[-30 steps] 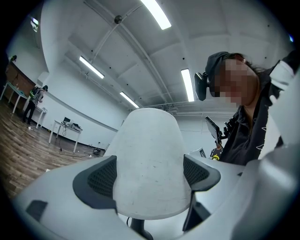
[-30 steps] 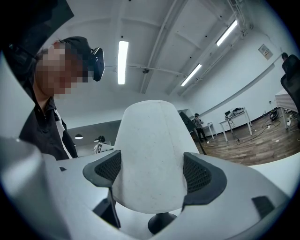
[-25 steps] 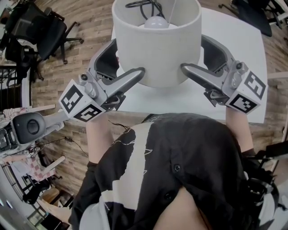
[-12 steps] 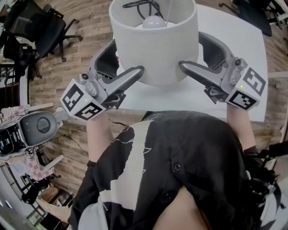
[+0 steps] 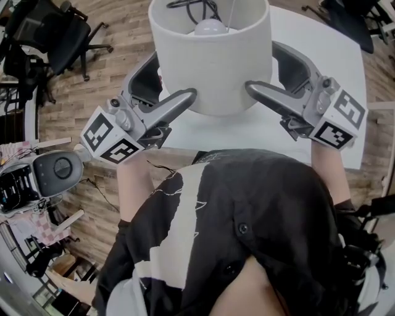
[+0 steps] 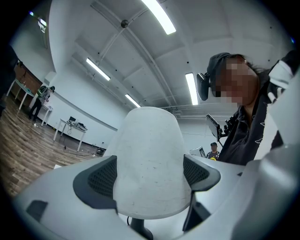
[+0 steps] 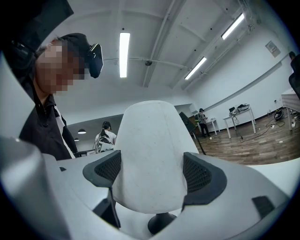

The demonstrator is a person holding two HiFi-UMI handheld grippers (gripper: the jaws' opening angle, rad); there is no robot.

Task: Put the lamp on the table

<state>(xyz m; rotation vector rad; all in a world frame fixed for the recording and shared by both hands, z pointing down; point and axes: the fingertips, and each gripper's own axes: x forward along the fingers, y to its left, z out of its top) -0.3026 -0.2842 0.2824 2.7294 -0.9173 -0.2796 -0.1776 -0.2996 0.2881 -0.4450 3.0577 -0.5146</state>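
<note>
The lamp (image 5: pixel 210 58) has a white drum shade with a bulb (image 5: pixel 210 26) and a black cord inside. It is held over the near part of the white table (image 5: pixel 321 62). My left gripper (image 5: pixel 162 86) clamps the shade from the left and my right gripper (image 5: pixel 279 79) clamps it from the right. In the left gripper view the shade (image 6: pixel 150 159) fills the gap, with both pads (image 6: pixel 96 180) pressed to it. The right gripper view shows the same shade (image 7: pixel 150 154) between the pads (image 7: pixel 199 173), with the dark stem (image 7: pixel 159 224) below. The lamp's base is hidden.
Black office chairs (image 5: pixel 62 37) stand on the wood floor at upper left, and another chair (image 5: pixel 345 18) is beyond the table's far right corner. A grey round device (image 5: pixel 55 170) sits low at the left. My own torso fills the bottom of the head view.
The lamp and both grippers have shifted slightly left and up in the head view. Both grips on the shade are unchanged.
</note>
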